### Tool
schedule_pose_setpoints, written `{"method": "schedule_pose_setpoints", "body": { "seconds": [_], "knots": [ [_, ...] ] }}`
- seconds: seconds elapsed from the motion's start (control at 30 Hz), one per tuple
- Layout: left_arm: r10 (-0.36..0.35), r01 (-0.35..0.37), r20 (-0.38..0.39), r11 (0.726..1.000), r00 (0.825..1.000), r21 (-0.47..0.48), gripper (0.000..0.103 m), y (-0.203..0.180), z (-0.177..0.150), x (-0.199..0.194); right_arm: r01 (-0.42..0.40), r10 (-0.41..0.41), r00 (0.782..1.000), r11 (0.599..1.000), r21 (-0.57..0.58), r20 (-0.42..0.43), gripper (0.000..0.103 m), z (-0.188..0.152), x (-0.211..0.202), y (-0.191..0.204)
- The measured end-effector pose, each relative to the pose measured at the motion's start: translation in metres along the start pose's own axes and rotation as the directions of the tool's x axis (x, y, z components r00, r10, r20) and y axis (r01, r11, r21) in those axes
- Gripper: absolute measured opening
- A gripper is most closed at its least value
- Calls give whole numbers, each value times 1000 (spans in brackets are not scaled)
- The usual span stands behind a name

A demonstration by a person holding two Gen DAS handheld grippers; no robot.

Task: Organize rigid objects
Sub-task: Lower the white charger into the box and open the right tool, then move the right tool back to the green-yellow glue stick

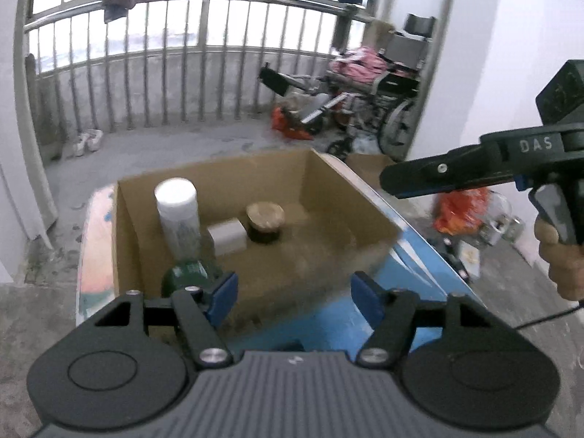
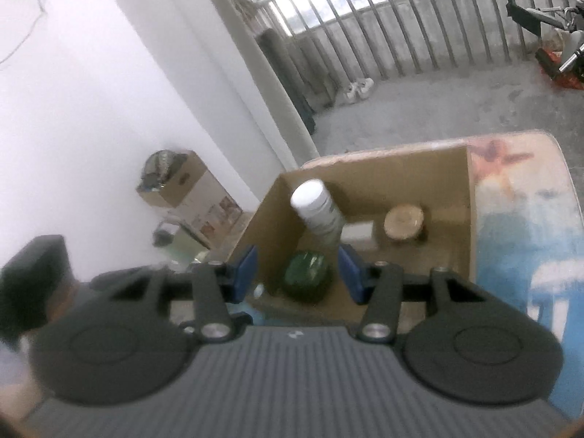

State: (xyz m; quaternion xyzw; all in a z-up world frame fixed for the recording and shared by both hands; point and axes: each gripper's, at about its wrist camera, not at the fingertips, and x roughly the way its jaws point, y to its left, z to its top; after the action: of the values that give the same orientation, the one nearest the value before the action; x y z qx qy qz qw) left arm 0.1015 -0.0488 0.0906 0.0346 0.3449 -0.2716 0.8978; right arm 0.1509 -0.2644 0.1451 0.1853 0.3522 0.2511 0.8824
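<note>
An open cardboard box stands on a small table with a blue and pink printed top. Inside it are a tall white bottle, a green jar, a small white block and a dark jar with a wooden lid. My left gripper hovers above the box's near edge, open and empty. My right gripper hangs off to the box's right, open, holding nothing; the green jar lies well below its fingers.
A metal balcony railing runs behind the table, with white shoes at its foot. A wheelchair piled with clothes fills the far right corner. An orange bag and clutter lie right of the table; another cardboard box stands by the wall.
</note>
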Motion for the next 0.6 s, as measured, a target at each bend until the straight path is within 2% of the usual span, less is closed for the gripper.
{"method": "schedule_pose_setpoints", "body": {
  "seconds": [0.1,0.23,0.43,0.6],
  "knots": [
    [-43,43,-31,999,999,3,71,-6,-31,-3,-23,22,1000,999,30,11,50,-36,-18,1],
    [-72,72,-79,997,994,-1,70,-14,-70,-3,-6,6,1000,997,82,4,50,-82,-23,-3],
    [-107,104,-129,994,986,-27,70,-20,-104,18,9,4,997,986,166,-78,50,-131,6,-15],
    [-123,114,-148,991,981,-74,69,-14,-119,38,37,-10,990,982,184,-141,50,-149,39,-18]
  ]
}}
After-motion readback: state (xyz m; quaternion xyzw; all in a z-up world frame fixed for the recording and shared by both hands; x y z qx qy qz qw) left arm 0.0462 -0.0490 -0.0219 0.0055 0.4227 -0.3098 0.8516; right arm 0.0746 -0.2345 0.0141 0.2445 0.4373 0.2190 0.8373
